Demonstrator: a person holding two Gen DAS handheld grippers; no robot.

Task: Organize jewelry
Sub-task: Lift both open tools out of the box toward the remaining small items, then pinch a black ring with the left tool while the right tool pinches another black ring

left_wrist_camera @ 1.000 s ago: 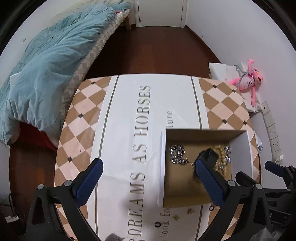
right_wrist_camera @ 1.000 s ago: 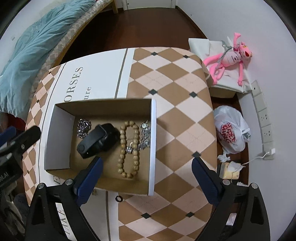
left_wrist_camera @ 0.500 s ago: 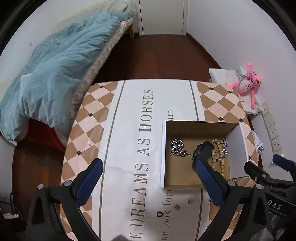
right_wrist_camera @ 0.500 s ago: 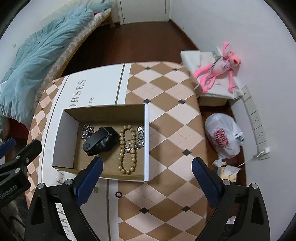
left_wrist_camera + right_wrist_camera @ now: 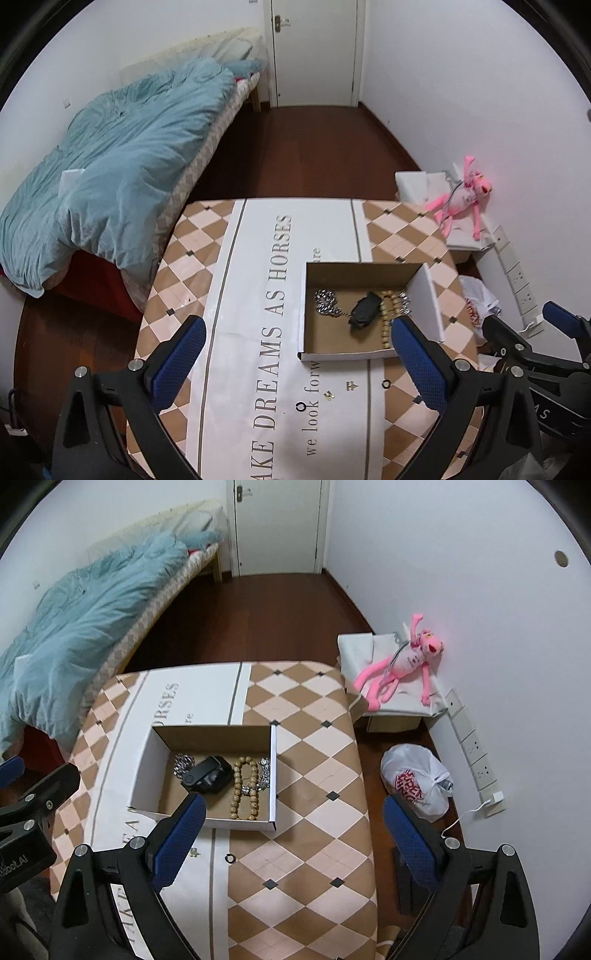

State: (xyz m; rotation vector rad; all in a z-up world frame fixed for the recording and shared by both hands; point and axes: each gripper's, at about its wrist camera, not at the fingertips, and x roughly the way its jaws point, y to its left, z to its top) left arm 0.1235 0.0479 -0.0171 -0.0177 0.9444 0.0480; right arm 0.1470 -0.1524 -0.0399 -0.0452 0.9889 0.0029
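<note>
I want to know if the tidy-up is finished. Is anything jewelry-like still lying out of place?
Yes. Small pieces lie loose on the tablecloth in front of the open cardboard box: two black rings and two small gold-coloured pieces.

White walls, dark wood floor, white door, bed with blue duvet left

Left gripper: black angular frame, silver screw heads along both arms, textured blue pads on the fingers. Right gripper: same build, same blue pads. White lettering on the black housings, partly cut off.
</note>
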